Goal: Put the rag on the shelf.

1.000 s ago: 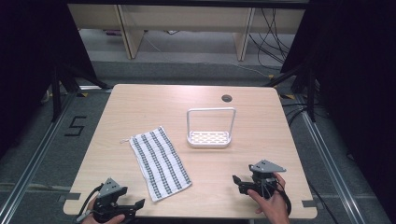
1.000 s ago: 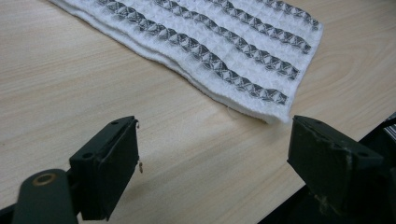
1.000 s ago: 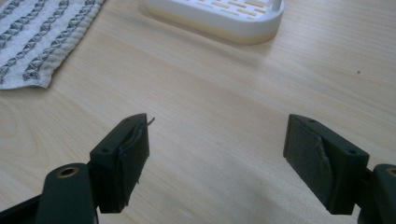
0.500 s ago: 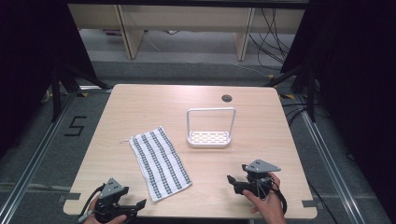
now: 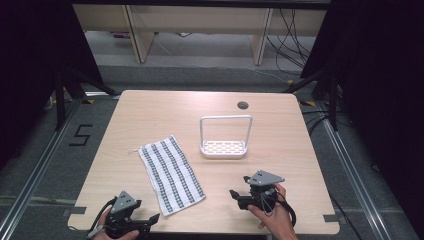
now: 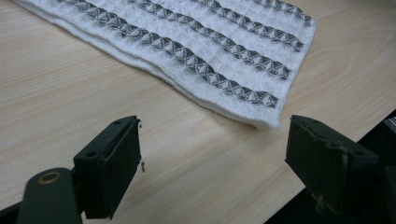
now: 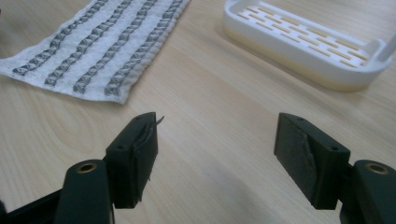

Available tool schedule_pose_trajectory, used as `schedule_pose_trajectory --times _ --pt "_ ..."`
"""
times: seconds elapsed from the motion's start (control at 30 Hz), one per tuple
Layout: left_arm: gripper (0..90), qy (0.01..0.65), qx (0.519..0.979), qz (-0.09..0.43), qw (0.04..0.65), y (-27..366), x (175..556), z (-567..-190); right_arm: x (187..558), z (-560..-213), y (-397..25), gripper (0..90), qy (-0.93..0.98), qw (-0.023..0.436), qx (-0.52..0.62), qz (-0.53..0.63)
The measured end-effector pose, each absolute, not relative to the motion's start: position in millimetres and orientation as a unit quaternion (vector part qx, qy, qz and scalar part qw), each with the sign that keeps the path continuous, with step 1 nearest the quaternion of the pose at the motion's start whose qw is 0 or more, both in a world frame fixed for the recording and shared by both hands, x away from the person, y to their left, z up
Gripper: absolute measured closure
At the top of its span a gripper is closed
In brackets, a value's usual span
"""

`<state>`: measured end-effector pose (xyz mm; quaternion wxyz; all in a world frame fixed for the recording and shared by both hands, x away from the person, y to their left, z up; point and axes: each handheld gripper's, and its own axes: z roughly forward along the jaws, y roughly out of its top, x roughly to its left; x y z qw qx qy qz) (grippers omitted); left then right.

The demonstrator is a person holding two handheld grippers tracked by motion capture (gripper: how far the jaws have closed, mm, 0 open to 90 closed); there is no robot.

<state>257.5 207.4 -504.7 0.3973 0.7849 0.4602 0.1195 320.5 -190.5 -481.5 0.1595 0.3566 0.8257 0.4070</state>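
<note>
My right tongs [image 5: 239, 196], spread and empty, have slid left toward the striped towel [image 5: 171, 173] lying flat on the surface [image 5: 150, 115], while my left tongs [image 5: 150, 220] wait spread beside its near corner, so I judge a pickup is close.

Even overhead light, dark surroundings

The wooden table [image 5: 150, 120] is evenly lit with faint shadows, black beyond its sides; in both gripper views the near jaws blur slightly and the tabletop shows mild sheen.

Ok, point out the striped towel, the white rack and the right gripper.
striped towel [image 5: 171, 173], high view, middle of the cloth.
white rack [image 5: 223, 148], high view, slotted base.
right gripper [image 5: 234, 194], high view, between its open jaw tips.
</note>
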Motion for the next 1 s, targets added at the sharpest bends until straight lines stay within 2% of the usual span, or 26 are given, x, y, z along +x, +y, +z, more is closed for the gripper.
schedule_pose_trajectory --times 0.13,0.3,0.47,0.67,0.8,1.0 --pt "18.3 0.451 0.790 0.118 0.397 203 257 -505 321 -483 -176 32.6 0.836 0.136 0.336 0.411" --pt "19.3 0.441 0.796 0.116 0.398 197 256 -506 318 -483 -164 33.7 0.840 0.136 0.330 0.408" --pt "22.8 0.429 0.806 0.112 0.392 191 256 -504 317 -484 -147 36.2 0.851 0.111 0.314 0.406" --pt "27.8 0.422 0.807 0.108 0.398 186 257 -504 318 -484 -139 38.2 0.854 0.112 0.302 0.408" --pt "34.6 0.415 0.811 0.108 0.397 182 258 -503 321 -486 -132 39.1 0.859 0.109 0.297 0.403" --pt "38.1 0.402 0.824 0.109 0.384 176 261 -503 325 -487 -124 39.5 0.861 0.108 0.295 0.400"
